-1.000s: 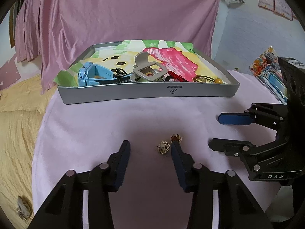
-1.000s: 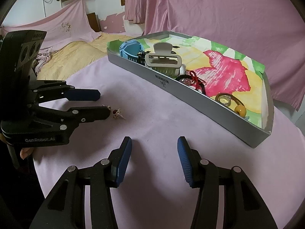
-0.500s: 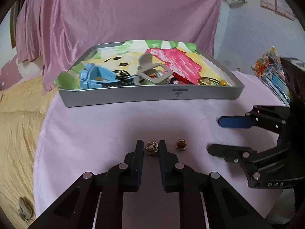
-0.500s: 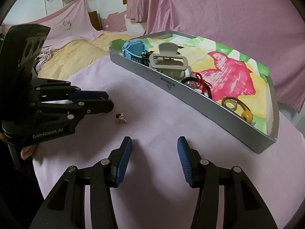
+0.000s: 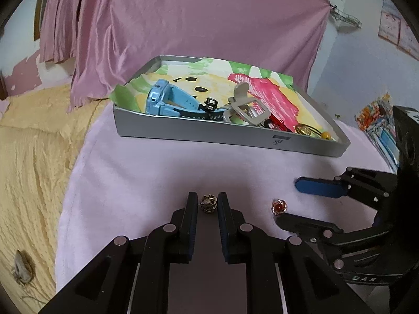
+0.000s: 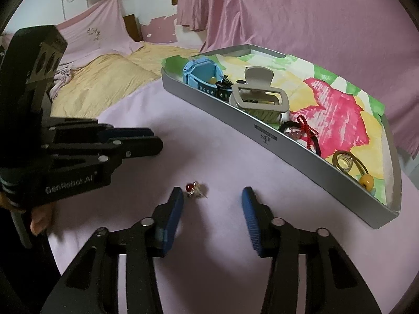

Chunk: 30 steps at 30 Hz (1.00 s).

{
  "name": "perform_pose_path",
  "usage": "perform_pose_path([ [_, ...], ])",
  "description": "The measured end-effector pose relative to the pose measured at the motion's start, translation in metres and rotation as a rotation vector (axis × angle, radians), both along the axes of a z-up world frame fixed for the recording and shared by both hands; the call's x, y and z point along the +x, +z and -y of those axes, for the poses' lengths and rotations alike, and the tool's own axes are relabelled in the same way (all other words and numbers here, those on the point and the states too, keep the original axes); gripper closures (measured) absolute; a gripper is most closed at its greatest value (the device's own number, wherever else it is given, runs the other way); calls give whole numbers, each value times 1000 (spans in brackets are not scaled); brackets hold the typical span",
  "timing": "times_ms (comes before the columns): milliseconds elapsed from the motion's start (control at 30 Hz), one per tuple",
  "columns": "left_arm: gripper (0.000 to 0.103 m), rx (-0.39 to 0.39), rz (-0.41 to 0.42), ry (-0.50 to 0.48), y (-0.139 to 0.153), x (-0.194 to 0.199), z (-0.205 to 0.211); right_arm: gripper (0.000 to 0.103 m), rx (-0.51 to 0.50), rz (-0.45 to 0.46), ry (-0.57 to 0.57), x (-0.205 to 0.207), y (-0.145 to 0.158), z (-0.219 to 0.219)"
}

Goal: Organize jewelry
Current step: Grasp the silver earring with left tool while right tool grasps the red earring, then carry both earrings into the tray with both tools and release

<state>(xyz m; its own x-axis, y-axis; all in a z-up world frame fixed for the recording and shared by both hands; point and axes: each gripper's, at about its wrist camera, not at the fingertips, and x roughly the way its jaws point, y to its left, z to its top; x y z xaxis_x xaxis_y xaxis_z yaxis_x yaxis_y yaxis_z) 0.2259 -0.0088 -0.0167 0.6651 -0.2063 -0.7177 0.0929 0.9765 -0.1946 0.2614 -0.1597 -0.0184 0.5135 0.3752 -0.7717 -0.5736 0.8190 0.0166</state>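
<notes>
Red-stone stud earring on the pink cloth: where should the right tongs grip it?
Grip the small red-stone stud earring across its round head, coming down from above. It lies on its side, post along the cloth, just inside the right tongs' left pad; the jaws are closing, so centre first.

Matt, soft pink cloth covers the tabletop (image 5: 136, 172). The tray (image 5: 209, 134) looks like smooth silver card, lined with painted paper. The curtain (image 5: 196, 21) is glossy satin. The clip (image 6: 259, 96) is matt plastic. Both earrings (image 5: 209, 203) (image 6: 193, 189) gleam like metal.
</notes>
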Motion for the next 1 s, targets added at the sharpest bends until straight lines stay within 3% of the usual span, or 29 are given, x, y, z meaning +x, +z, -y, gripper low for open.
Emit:
perform_pose_path([
  [167, 88, -35, 2, 4, -1, 0, -4, 72, 2, 1, -39, 1, 0, -8],
  [400, 88, -38, 4, 3, -1, -2, -5, 92, 15, -6, -34, 1, -1, -17],
  [700, 88, -61, 34, -12, 5, -3, -5, 92, 125, -21, -64, 6, 3, 2],
  [1000, 89, -67, 136, -5, 39, 19, 5, 92, 252, 69, -141, 17, 25, 42],
])
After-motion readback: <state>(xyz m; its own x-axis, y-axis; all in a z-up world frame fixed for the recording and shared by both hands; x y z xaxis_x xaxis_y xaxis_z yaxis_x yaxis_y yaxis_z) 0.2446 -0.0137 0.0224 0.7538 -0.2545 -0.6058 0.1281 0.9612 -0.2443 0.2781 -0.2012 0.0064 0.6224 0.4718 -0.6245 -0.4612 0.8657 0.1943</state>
